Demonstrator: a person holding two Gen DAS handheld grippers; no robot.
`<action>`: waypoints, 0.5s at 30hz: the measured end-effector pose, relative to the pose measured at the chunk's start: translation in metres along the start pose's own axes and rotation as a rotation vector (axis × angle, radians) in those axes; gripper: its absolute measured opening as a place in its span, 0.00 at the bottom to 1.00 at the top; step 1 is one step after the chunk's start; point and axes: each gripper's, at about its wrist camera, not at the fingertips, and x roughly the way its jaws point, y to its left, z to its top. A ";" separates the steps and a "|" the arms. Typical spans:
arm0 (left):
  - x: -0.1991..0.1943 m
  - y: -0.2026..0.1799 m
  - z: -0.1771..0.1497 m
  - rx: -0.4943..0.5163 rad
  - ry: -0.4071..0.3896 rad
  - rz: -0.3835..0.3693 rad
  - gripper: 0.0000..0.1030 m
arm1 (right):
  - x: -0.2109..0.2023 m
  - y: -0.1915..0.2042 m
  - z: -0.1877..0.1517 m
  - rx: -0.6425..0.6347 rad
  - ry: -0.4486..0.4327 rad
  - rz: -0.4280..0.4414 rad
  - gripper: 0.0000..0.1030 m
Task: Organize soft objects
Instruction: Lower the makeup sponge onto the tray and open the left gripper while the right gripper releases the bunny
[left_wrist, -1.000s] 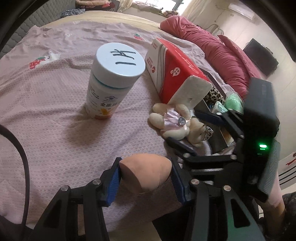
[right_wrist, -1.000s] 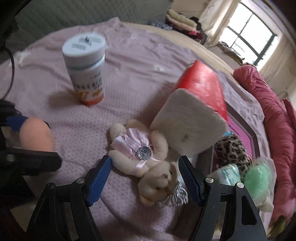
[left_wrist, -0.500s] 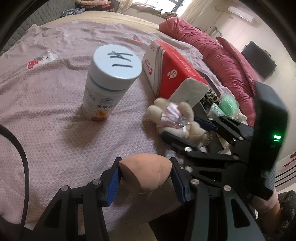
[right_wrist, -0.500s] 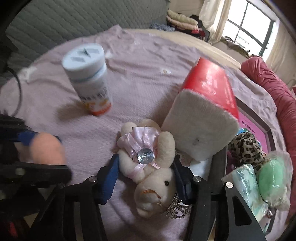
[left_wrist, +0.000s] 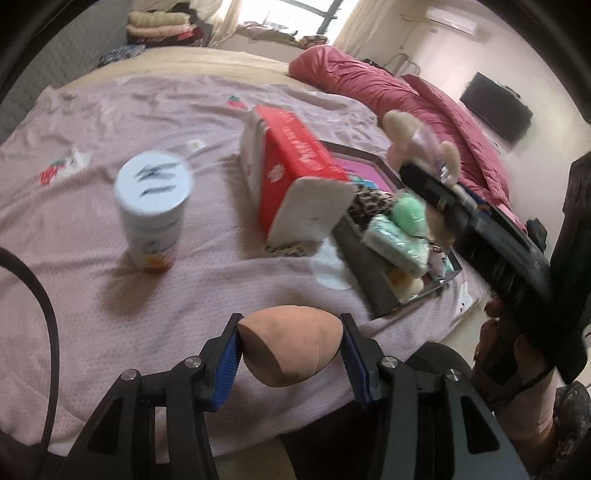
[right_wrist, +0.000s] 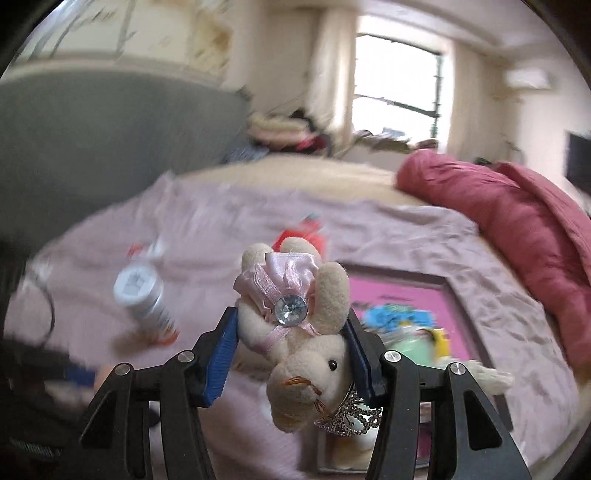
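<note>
- The left gripper (left_wrist: 290, 352) is clenched on a peach makeup sponge (left_wrist: 288, 347), held above the near edge of the bed (left_wrist: 92, 258).
- The right gripper (right_wrist: 291, 350) has just closed its jaws on a cream plush bunny (right_wrist: 295, 332) and grips it clear of the pink bedspread.
- A tray (left_wrist: 373, 291) of soft items sits at the bed's right edge, the red tissue pack (left_wrist: 295, 184) leaning against it.
- A white bottle (left_wrist: 153, 214) stands nearer the middle.
</note>
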 end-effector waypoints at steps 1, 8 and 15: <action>-0.001 -0.006 0.002 0.012 -0.004 0.003 0.50 | -0.003 -0.008 0.004 0.035 -0.013 -0.015 0.54; 0.006 -0.054 0.019 0.103 -0.025 0.001 0.50 | -0.022 -0.081 0.001 0.240 -0.060 -0.159 0.55; 0.033 -0.104 0.045 0.195 -0.028 0.017 0.49 | -0.025 -0.128 -0.015 0.362 -0.042 -0.222 0.55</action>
